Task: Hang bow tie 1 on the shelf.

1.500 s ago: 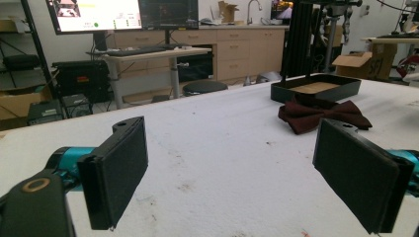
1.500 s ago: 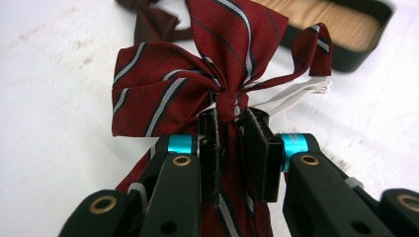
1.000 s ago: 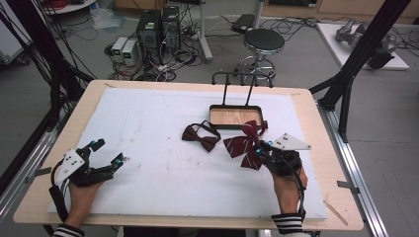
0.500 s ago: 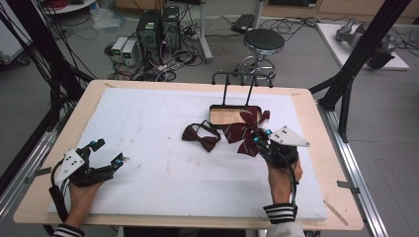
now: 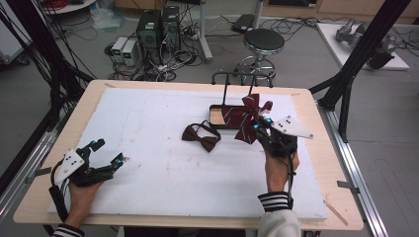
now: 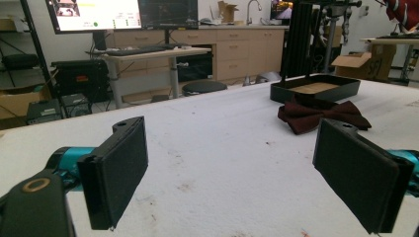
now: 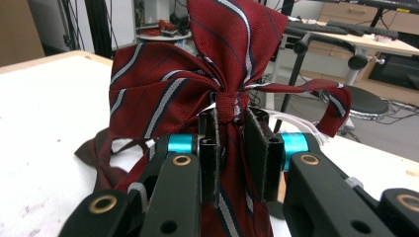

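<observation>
White padding covers the desk (image 5: 148, 123); above its far right, our right hand-held gripper (image 7: 232, 129) pinches the striped bow tie (image 7: 197, 74) at its knot (soft, light, floppy cloth). Left hand-held gripper (image 6: 232, 173) rests wide open, empty.

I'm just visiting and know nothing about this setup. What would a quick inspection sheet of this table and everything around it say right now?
Surface: white table cover on a wooden table, with small reddish specks.
Job's things: striped bow tie lifted above the black tray; plain bow tie lying flat beside the tray.
Clutter: nothing seen.
Grippers: right gripper shut on the striped bow tie at its knot; left gripper open, with nothing between its jaws, resting near the table's front left corner.
Cables: a black cable trails from each gripper; tangled leads lie on the floor by the computers.
Surroundings: round stool, black frame posts, desks and cabinets.
</observation>
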